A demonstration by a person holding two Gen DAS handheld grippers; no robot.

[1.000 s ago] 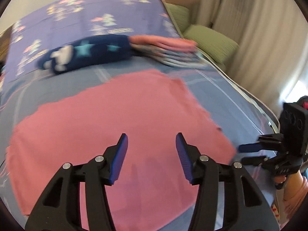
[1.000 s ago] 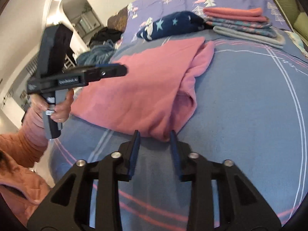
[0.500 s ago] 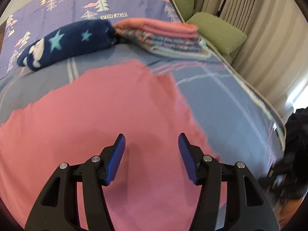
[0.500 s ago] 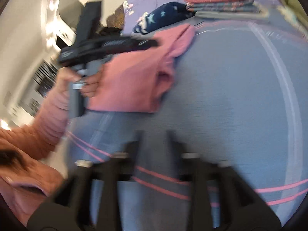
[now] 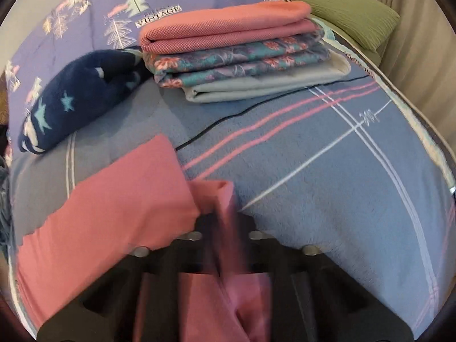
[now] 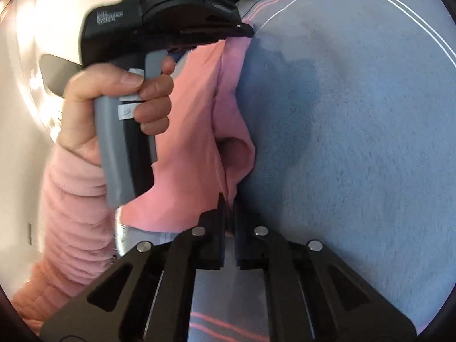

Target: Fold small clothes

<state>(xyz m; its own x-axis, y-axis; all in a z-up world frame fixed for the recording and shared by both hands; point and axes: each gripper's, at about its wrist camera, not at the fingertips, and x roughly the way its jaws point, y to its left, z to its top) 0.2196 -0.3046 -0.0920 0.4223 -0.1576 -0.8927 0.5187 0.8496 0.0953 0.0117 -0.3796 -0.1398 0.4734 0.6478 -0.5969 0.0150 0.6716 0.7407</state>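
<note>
I see pink garment (image 5: 108, 216) lying near left on bed (image 5: 327, 165). My left hand-held gripper (image 5: 225, 222) is closed tight, pinching right edge of pink garment at its far corner. My right hand-held gripper (image 6: 229, 211) is also closed, clamped on same edge at near corner. Far left: navy star blanket (image 5: 74, 105). Far centre: stack of folded clothes (image 5: 242, 51). Far right: green pillow (image 5: 350, 14).

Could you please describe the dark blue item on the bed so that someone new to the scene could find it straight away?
Start from the stack of folded clothes at the far end of the bed. Immediately left of it lies a rolled navy fleece. Unlike the flat neighbouring folds, it is a plump roll scattered with light blue stars.
</note>
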